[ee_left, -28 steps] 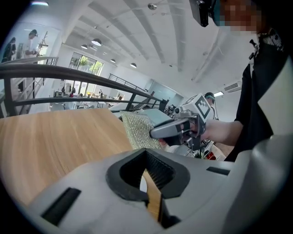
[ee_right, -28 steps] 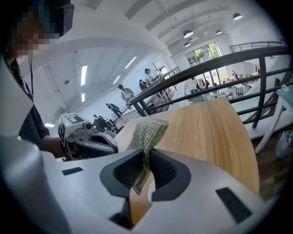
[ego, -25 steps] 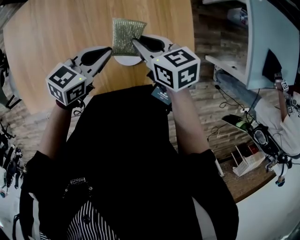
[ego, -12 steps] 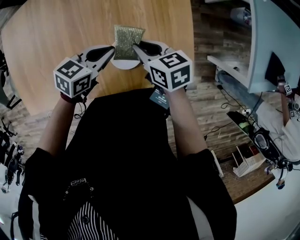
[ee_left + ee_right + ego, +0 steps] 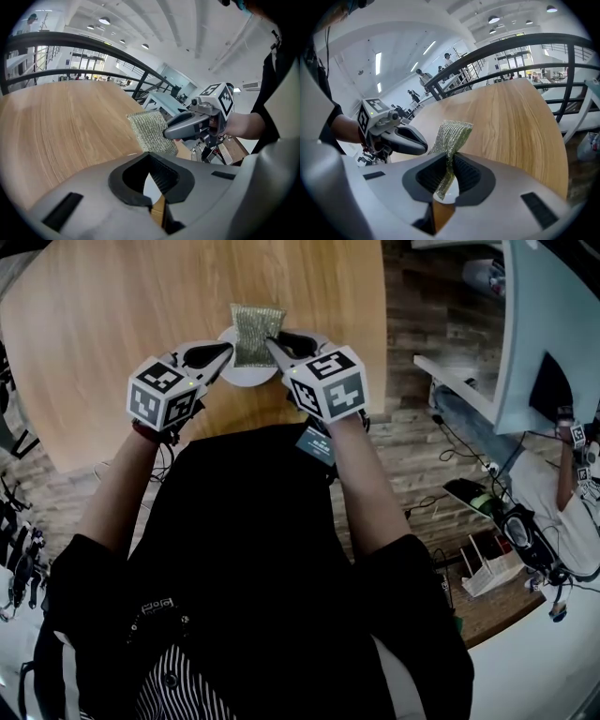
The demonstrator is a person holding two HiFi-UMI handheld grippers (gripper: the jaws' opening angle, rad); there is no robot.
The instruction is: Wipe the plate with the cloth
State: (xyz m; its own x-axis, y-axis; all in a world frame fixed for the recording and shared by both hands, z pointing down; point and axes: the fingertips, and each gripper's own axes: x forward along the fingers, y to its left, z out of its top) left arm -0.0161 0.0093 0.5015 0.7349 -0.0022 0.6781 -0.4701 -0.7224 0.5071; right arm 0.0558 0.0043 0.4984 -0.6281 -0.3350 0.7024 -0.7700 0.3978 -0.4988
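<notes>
While the right gripper [image 5: 450,160] pinches the cloth [image 5: 453,132] between closed jaws, the gold-green mesh stands up past the tips. A short tail of it hangs back through the gap behind them. Head view: the cloth sits over the far side of the white plate [image 5: 246,377]. The plate rests on the wooden table [image 5: 103,315], near the edge closest to the person. Only a bare crescent of plate shows between the two tools.

Left gripper [image 5: 149,155]: jaws drawn together at the tips, nothing seen clamped. It is over the plate's left rim, tip just beside the cloth. Contact with the rim cannot be confirmed. White of the plate shows through the gap behind the pads in both gripper views.

Progress, judged: the cloth is in hand and at the plate, so that part is done. Whether the mesh presses on the plate surface cannot be resolved; it looks upright rather than laid flat. No soil or streaks are visible to gauge any wiped area. Remaining: the wiping strokes across the plate, probably most or all of them. The left tool looks placed to steady the rim.
</notes>
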